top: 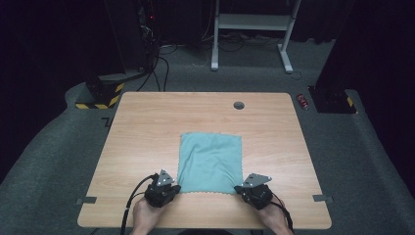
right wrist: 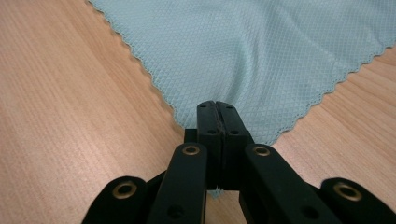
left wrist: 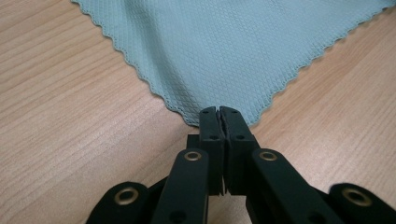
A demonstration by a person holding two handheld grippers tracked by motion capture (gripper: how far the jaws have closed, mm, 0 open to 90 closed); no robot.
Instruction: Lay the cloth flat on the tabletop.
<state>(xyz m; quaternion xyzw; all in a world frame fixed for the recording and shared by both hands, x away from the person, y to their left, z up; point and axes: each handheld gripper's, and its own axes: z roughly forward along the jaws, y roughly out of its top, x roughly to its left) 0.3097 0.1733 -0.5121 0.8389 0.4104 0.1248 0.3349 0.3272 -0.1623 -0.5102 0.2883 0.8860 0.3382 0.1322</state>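
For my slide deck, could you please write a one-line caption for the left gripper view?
Left gripper shut on a corner of the teal cloth lying on the wooden table.

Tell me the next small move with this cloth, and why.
Probably lift both near corners together and carry them toward the far edge. The left hand-held gripper and right hand-held gripper are each shut on a corner of the cloth, which lies flat.

The left gripper (top: 172, 187) sat low at the near edge, its jaws pressed together, pinching one near corner of the cloth (top: 210, 161); the right gripper (top: 242, 188) mirrored it, jaws likewise clamped on the other near corner; both hands (top: 147, 215) held the grippers from below, angled inward and forward.
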